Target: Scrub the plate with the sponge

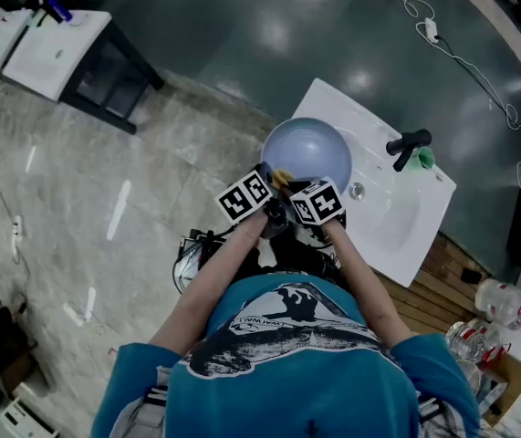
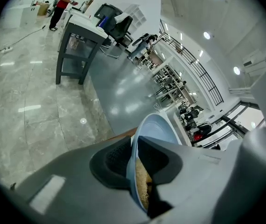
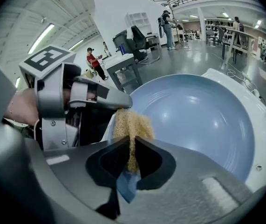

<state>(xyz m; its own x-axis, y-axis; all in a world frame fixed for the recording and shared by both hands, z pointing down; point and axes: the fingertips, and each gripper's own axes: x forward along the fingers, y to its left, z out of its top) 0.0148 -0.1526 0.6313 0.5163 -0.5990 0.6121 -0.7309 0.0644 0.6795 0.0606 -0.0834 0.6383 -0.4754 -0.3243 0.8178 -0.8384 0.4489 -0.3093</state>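
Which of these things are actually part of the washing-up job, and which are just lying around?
Part of the job: plate, clamped by the left gripper; sponge, clamped by the right gripper; sink.
Just lying about: tap, bottles, floor cable, desk.

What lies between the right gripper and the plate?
The sponge, pinched in the right gripper, sticks out toward the plate; the right gripper view shows it.

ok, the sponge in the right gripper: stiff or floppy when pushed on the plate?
Likely soft: the sponge is squeezed thin in the right gripper and bulges past its jaws. Its free end should bend against the plate. The coarse, fibrous surface looks grippy rather than slippery.
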